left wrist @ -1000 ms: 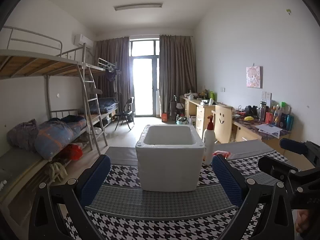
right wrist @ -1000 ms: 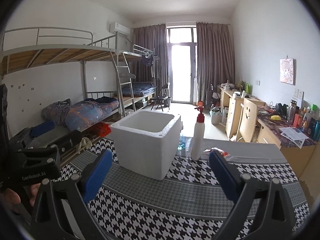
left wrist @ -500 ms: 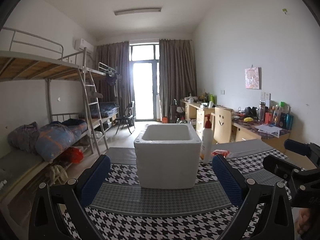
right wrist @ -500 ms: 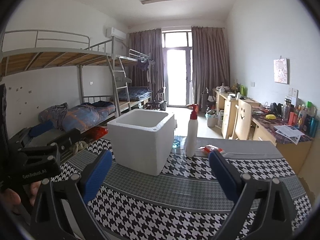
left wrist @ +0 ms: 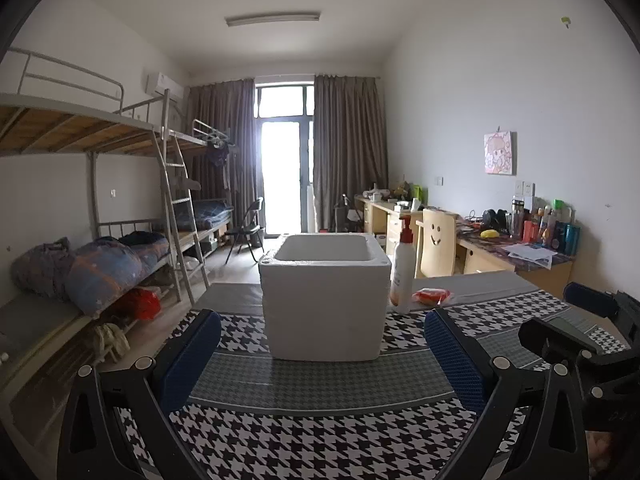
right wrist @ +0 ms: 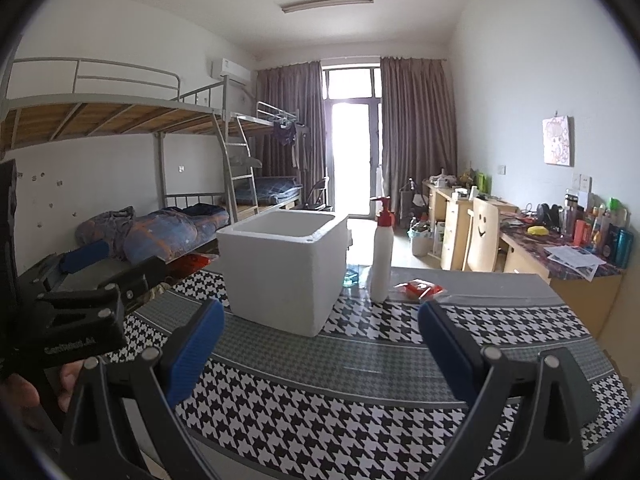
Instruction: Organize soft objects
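- The left hand-held gripper (left wrist: 322, 354), with blue padded fingers, is at the bottom of the left wrist view; its jaws are wide apart and hold nothing.
- The right hand-held gripper (right wrist: 322, 344) is at the bottom of the right wrist view, also spread wide with nothing between the fingers.
- A white square foam box (left wrist: 325, 294) stands in the centre of the frame on the counter (left wrist: 320, 432), which has a black-and-white houndstooth cloth.
- A white pump bottle with red top (left wrist: 402, 270) stands upright just right of the box.
- A small red soft packet (left wrist: 431, 296) lies on the counter just right of the bottle, right of centre in the frame.
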Tool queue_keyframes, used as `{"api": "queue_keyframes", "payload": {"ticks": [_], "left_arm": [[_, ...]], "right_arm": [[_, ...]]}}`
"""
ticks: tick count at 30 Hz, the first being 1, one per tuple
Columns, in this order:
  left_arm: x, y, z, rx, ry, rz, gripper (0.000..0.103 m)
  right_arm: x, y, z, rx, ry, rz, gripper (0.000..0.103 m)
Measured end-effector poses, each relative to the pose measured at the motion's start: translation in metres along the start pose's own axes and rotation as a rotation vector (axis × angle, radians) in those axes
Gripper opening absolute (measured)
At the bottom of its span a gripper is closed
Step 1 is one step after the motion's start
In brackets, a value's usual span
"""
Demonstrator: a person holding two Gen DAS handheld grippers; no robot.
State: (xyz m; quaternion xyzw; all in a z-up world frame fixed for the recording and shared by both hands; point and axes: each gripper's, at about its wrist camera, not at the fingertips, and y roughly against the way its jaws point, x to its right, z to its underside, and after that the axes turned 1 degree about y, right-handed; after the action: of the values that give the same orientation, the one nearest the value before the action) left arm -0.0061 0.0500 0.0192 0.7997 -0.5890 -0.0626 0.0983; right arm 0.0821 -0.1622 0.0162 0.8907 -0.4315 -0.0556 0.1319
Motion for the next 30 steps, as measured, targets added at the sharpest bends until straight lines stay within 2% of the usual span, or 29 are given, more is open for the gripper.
{"api": "queue_keyframes", "payload": {"ticks": [30], "left_arm": [[0.001, 0.002, 0.018, -0.017, -0.011, 0.003, 0.102]], "right_arm": [[0.0, 0.002, 0.025, 0.0, -0.022, 0.037, 0.099]]}}
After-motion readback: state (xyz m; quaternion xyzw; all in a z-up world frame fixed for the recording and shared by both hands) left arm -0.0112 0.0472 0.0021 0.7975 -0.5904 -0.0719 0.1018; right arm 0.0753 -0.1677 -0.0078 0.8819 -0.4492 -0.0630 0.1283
